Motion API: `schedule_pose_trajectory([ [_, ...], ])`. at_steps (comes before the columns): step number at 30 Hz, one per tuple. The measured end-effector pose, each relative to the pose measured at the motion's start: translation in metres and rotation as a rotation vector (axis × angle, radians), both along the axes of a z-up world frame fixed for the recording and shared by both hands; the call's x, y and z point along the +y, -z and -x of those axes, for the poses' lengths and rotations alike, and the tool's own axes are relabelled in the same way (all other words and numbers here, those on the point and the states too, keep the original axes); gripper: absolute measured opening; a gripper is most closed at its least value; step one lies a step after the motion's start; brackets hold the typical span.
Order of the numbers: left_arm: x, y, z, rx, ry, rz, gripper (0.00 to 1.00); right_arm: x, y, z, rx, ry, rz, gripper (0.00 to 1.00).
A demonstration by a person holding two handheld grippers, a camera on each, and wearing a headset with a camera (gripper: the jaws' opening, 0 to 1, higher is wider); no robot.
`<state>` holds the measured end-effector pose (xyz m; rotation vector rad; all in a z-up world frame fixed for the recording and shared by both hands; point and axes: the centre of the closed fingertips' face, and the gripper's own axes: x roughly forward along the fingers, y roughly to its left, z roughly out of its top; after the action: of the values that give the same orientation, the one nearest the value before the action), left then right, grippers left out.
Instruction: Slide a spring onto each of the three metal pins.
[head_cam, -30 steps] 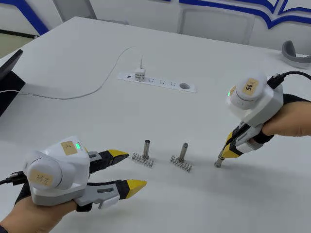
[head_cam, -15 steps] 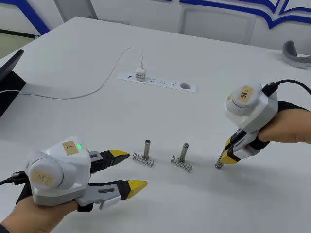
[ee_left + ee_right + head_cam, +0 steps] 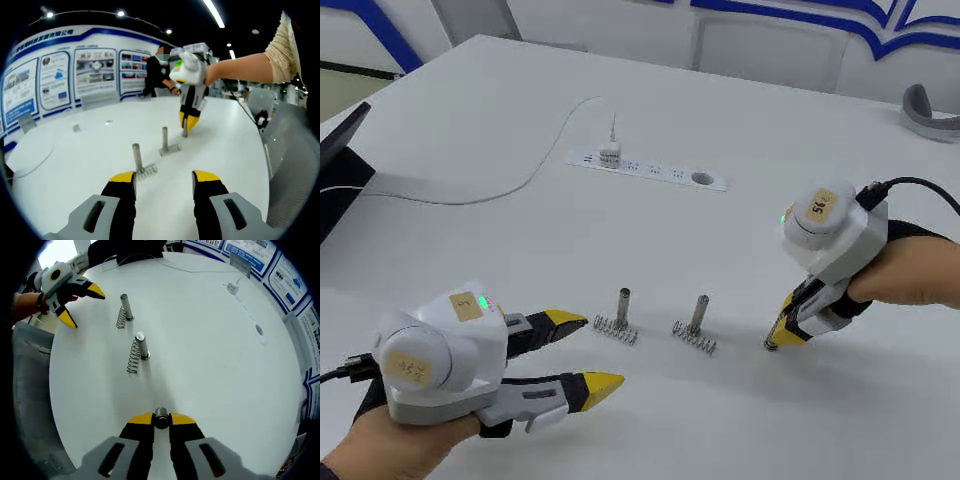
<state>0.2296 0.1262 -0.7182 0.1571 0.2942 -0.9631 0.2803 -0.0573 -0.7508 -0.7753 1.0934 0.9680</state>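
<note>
Steadying the end pin, right gripper clamped on it; left gripper jaws apart, likely needs a spring pinched next.

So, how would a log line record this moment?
right tongs: shut on right pin | left tongs: open | left spring, middle spring: lying flat

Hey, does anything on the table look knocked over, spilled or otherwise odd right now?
Nothing spilled or broken. One spring lies flat beside the left pin, a second spring beside the middle pin; neither is threaded on. The right gripper is shut on the third pin.
</note>
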Motion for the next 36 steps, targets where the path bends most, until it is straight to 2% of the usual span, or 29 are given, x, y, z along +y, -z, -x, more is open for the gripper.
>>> schedule_pose_trajectory([
  [9,0.0,0.0,0.0,-0.001,-0.002,0.002,0.46,0.0,0.0,0.002,-0.015,-0.002,-0.009,0.17],
  [12,0.0,0.0,0.0,-0.001,-0.001,0.001,0.46,0.001,-0.006,0.001,-0.04,-0.006,-0.007,0.19],
  [18,0.0,-0.001,0.0,-0.004,0.001,0.001,0.46,0.013,-0.028,-0.002,-0.112,-0.026,-0.039,0.21],
  [25,-0.003,-0.003,0.0,-0.007,0.007,0.003,0.46,0.04,-0.044,0.005,-0.135,-0.058,-0.098,0.21],
  [27,-0.003,-0.003,0.0,-0.008,0.007,0.004,0.46,0.049,-0.043,0.008,-0.128,-0.062,-0.117,0.21],
  [36,0.001,-0.004,0.0,-0.01,-0.002,0.005,0.45,0.067,-0.018,0.011,-0.081,-0.06,-0.13,0.2],
])
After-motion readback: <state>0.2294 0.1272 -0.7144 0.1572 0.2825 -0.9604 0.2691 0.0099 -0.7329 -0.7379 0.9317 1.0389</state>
